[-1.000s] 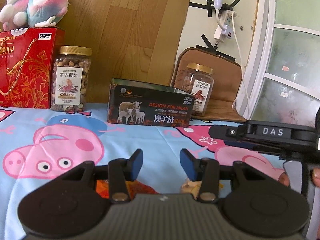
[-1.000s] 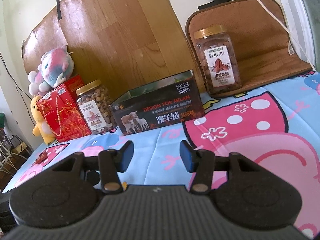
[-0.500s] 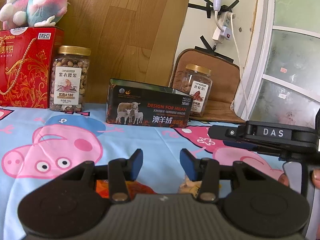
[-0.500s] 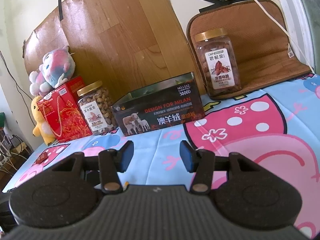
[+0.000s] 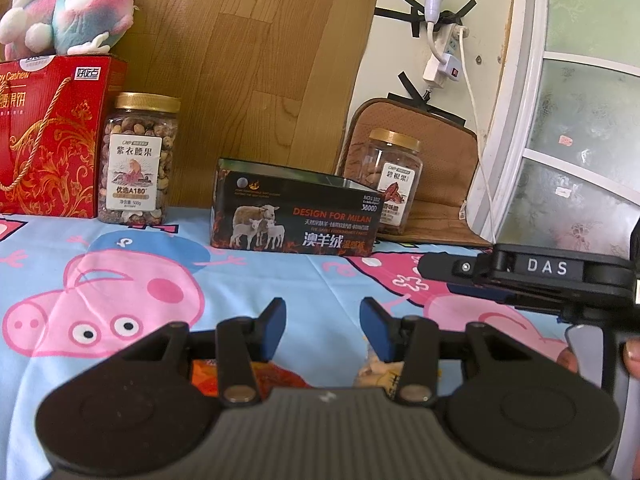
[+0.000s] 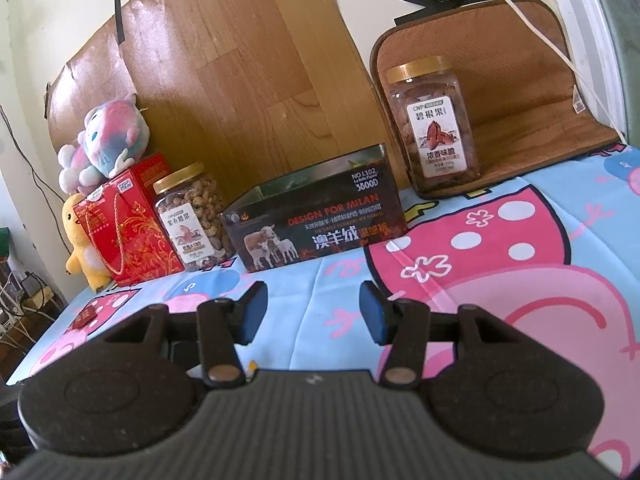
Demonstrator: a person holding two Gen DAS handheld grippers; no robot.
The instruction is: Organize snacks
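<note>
The black tin box (image 5: 294, 216) printed with sheep stands open-topped near the back of the desk (image 5: 280, 280), which is covered by a blue cloth with pink cartoon pigs; everything else is placed from this box. Left of it, with a gap of bare cloth between, stands the cashew jar (image 5: 138, 160) with a gold lid, and touching or nearly touching that jar's far side is the red gift box (image 5: 52, 136), a pink and blue plush toy (image 5: 68, 16) sitting on top. Behind the black tin box's right end the pecan jar (image 5: 394, 182) rests on a brown mat (image 5: 436, 168) that leans up against the wall. A wood-grain panel (image 5: 248, 60) closes off the space behind the box, so the row sits hard against the back edge.

In front of the black tin box a broad stretch of cloth lies open as far as both grippers. The left gripper (image 5: 323, 330) hangs low over this stretch, its blue pads parted with nothing between them; beneath its body an orange snack packet (image 5: 276, 374) and a pale snack packet (image 5: 374, 370) peek out, lying on the cloth well in front of the box. The right gripper (image 6: 312, 312) also has its pads apart and empty, aimed at the cloth before the box's right half. In the right wrist view the desk's left edge falls away beyond the red gift box, where a yellow plush toy (image 6: 82, 240) stands; a small red packet (image 6: 86, 314) lies near that edge.
</note>
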